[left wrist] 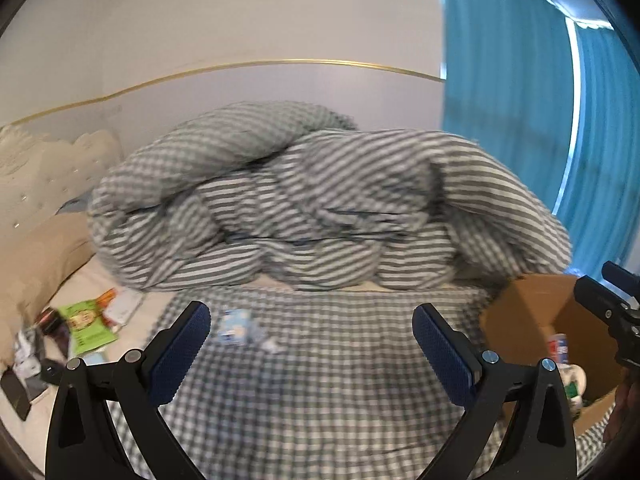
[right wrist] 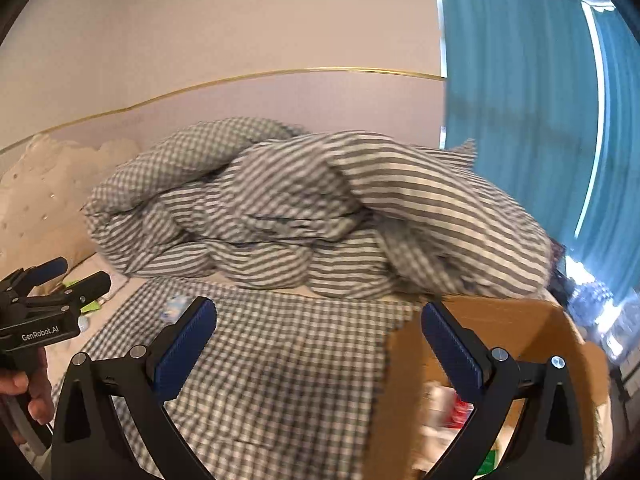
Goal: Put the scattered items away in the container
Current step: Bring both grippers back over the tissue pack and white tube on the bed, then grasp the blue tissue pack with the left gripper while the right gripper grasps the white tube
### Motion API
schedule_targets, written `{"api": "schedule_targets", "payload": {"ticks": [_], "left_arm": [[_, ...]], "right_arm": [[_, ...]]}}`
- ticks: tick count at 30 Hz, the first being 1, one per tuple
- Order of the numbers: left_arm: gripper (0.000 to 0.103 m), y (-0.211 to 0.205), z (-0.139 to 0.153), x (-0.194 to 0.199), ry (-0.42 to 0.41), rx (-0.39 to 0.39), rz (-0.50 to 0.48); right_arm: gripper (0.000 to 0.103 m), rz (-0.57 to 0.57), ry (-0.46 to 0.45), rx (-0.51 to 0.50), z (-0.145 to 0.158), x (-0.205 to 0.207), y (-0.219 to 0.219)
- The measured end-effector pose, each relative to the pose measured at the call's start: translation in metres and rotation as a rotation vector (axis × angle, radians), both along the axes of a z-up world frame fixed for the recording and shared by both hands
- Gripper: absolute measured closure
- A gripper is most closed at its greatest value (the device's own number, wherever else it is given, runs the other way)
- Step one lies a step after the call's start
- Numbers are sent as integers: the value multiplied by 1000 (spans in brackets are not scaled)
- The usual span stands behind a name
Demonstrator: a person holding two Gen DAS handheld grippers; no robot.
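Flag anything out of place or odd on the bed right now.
A small blue-and-white packet lies alone on the checked sheet, apart from the loose pile with a green packet at the left edge. The cardboard box already holds items. Both grippers are open and empty.

Both tongs are matt black plastic with silvery metal pins; the left gripper (left wrist: 310, 344) and right gripper (right wrist: 318, 338) carry blue pads (left wrist: 176, 354) with a fine rough grain. Beneath them lies soft checked cloth (left wrist: 320, 380), and beyond it a striped quilt (left wrist: 320, 204) of rumpled cloth. Right of the right gripper, the cardboard box (right wrist: 500, 316) looks dull, papery brown
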State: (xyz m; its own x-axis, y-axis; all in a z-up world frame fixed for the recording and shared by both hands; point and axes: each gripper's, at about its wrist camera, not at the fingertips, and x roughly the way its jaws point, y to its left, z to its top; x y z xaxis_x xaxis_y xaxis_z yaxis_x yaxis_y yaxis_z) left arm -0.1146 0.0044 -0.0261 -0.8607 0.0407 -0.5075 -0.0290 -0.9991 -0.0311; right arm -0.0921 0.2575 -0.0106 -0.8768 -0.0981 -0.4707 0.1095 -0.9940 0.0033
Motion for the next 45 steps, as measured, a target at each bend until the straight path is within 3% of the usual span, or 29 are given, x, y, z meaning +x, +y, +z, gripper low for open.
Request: {"api": "schedule_targets", "payload": {"ticks": [8,19,27,35,40,45], "left_arm": [[0,-85,-21,-13,-35,16,128],[0,-151,-81,-52,-113,16,192],[0,-157,-128,-96,-183,12,140],[0,-132,-176,-154,-235,-25,62],[0,-117,-201,-185,-280,-5,13],[0,-116,-226,-207,-335,21,36]], "right_arm": [[0,98,-22,26,-15,-31,-64],[0,240,-125,87,-78,-89,-144],[0,283,-204,98,-127,-129,-176],[0,294,-270,95,-169,-159,-181],[0,294,-294,87,-184,-165,-178],[0,290,-306,79,-193,-170,-176]]}}
